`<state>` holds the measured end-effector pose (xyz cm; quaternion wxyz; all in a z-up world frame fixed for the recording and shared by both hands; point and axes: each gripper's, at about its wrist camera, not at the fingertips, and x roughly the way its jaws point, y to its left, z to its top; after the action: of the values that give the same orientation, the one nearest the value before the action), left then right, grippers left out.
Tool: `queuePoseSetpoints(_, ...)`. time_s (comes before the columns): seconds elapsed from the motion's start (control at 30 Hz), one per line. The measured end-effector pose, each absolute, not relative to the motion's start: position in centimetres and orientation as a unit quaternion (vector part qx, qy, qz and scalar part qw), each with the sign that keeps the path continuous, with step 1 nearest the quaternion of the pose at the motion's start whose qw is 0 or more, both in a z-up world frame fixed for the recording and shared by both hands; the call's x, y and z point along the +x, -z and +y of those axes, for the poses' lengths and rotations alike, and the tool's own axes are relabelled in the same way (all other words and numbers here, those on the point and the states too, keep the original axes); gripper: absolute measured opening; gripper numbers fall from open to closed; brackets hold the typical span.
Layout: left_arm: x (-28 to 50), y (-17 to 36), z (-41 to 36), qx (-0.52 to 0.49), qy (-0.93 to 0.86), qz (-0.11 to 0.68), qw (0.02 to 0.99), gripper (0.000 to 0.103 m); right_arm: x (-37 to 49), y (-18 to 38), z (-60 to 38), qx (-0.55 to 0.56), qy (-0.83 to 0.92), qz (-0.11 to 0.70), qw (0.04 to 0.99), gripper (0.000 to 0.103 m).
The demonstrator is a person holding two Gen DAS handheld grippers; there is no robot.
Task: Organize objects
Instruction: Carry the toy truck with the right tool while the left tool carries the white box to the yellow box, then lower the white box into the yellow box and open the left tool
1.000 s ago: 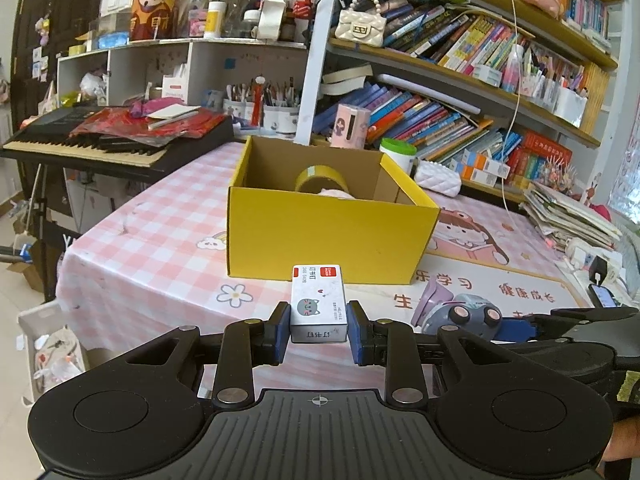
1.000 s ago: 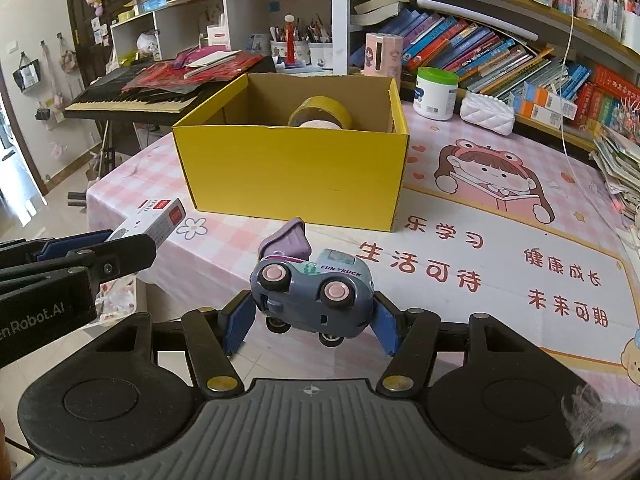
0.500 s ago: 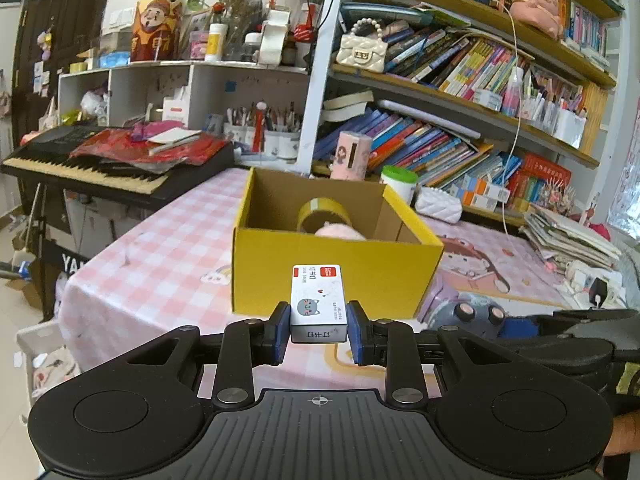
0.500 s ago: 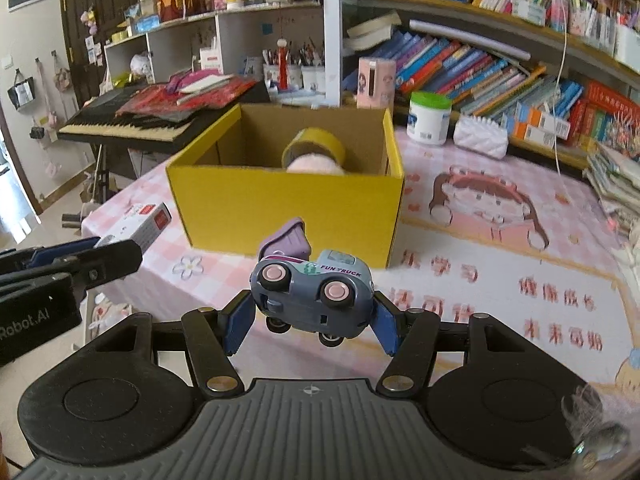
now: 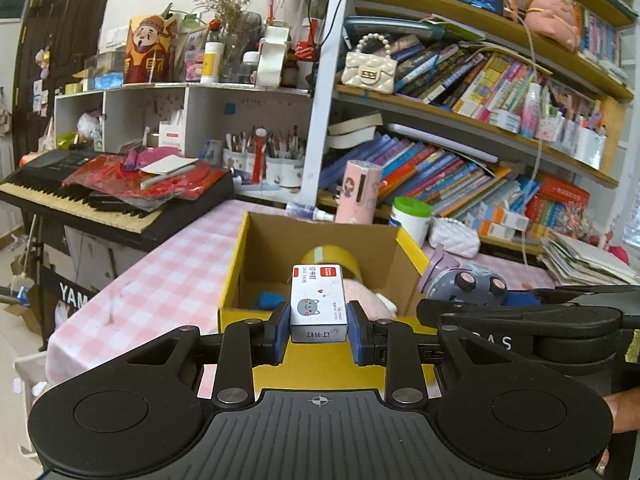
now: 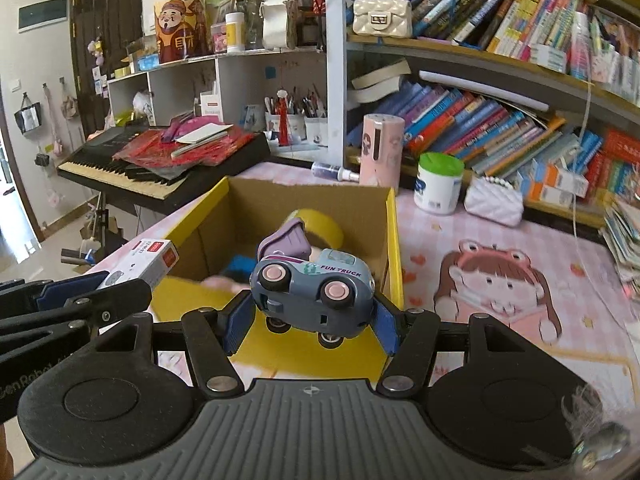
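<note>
I look across a table [image 6: 500, 216] covered in pink checked cloth, with crowded bookshelves [image 5: 460, 92] at the far right and a black keyboard [image 5: 80, 196] at the far left. An open yellow cardboard box [image 6: 394, 248] stands on the table. A second ago it stood well beyond both grippers with only its front wall in view; now it is close below them, and I see down into it. Inside lie a roll of yellow tape [image 5: 332, 258] against the far wall, something pink and soft [image 5: 366, 298] and a small blue thing [image 5: 268, 300].

My right gripper [image 6: 310, 320] grasps a grey-blue toy truck [image 6: 316, 296] with pink wheels, its pads pressed on both ends. The truck hangs over the box's near right corner; earlier it hung over bare tablecloth.

My left gripper [image 5: 319, 330] is clenched on a small white staple box [image 5: 318, 302] printed with a cat face. It now hangs over the box's near wall, left of the truck, where before it was short of the box.
</note>
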<state>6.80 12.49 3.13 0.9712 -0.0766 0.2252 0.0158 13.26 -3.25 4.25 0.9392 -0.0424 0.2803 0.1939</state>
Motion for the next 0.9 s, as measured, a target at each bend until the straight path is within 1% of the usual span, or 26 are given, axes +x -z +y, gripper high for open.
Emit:
queuePoseSetpoints(0.2,10.8,-2.6,12.4,-0.078,-0.031,0.233,0.969,0.028,17.9,-3.9,-3.1,-0.050,-0.202,0.282,0.937,0.059)
queuePoseSetpoints(0.53,16.0,-0.5,11.6,-0.063,-0.055,0.274,0.958,0.028,24.5,-2.3,-2.9,-0.073,-0.217,0.295,0.928,0.059)
queuePoseSetpoints(0.9,19.1,1.6,10.8,-0.037,-0.067,0.317,0.945,0.028,28.4,-0.5,-1.9,-0.107,-0.249,0.307,0.912,0.059)
